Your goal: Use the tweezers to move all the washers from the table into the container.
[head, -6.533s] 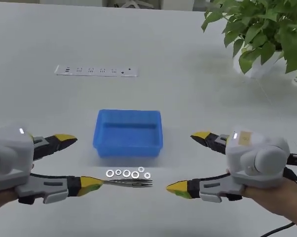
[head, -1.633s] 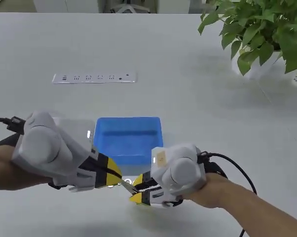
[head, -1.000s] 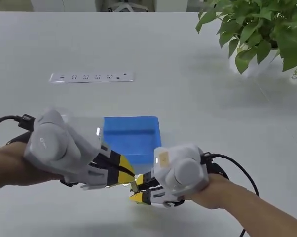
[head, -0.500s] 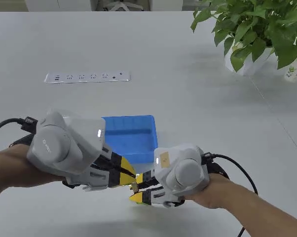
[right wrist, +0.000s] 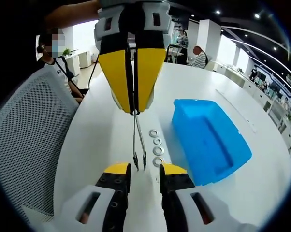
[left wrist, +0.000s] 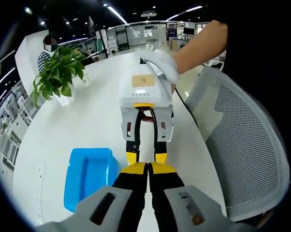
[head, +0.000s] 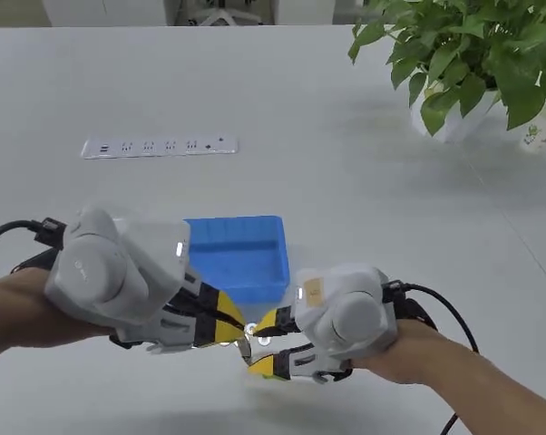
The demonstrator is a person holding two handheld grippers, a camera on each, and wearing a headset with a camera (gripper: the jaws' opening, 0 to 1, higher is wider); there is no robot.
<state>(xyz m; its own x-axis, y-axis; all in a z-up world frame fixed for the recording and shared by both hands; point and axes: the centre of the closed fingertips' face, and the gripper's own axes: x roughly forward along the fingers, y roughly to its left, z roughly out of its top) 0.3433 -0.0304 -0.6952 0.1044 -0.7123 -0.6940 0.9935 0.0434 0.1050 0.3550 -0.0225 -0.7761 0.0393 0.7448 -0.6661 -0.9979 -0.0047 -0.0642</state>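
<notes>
Tweezers [right wrist: 136, 140]: one pair, on container's near side. Left tool [right wrist: 132, 105] clamped on handle end, so tips point at right tool [right wrist: 145, 167]. Right tool's jaws stand apart, flanking tips, not pinching; judged ready to take over or squeeze arms.

Washers [right wrist: 158, 141]: four counted, in row on desk [right wrist: 97, 145] just beside container [right wrist: 186, 130]; row may run on behind right jaw, cannot tell. Container: one, blue, nothing inside.

Beyond container: one power strip [head: 160, 147], one potted plant [head: 463, 54].
</notes>
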